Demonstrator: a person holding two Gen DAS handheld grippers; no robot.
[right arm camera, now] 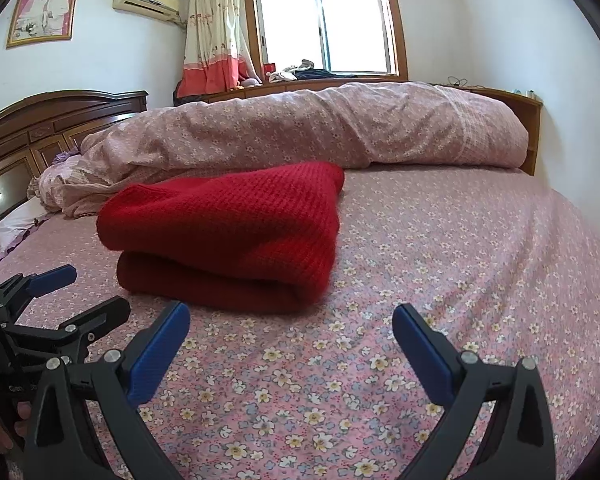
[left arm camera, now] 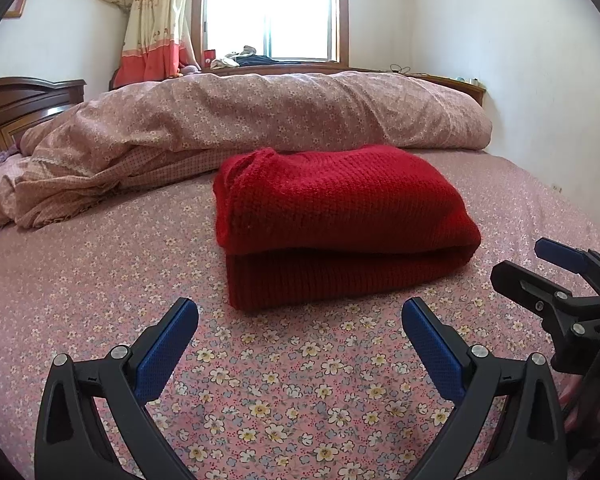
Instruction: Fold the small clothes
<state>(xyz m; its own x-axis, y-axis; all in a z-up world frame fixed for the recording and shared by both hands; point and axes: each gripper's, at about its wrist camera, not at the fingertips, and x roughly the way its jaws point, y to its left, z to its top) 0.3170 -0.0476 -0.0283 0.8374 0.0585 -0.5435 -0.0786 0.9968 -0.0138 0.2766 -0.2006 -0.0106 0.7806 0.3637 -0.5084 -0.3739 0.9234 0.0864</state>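
Observation:
A red knitted sweater [left arm camera: 340,216] lies folded in a thick rectangle on the flowered pink bedsheet [left arm camera: 284,392]. My left gripper [left arm camera: 300,312] hovers just short of its near edge, open, blue pads wide apart with nothing between them. In the right wrist view the same sweater [right arm camera: 228,236] sits ahead and to the left. My right gripper [right arm camera: 290,318] is open too, over bare sheet [right arm camera: 460,264] off the sweater's right corner. Each gripper shows in the other's view: the right gripper [left arm camera: 556,276] at the right edge, the left gripper [right arm camera: 60,292] at the left edge.
A rolled pink floral duvet [left arm camera: 260,116] lies across the bed behind the sweater. A dark wooden headboard [right arm camera: 40,128] stands at the left, with a pillow [right arm camera: 16,220] below it. A window [right arm camera: 328,24], curtain and a cluttered sill are at the far wall.

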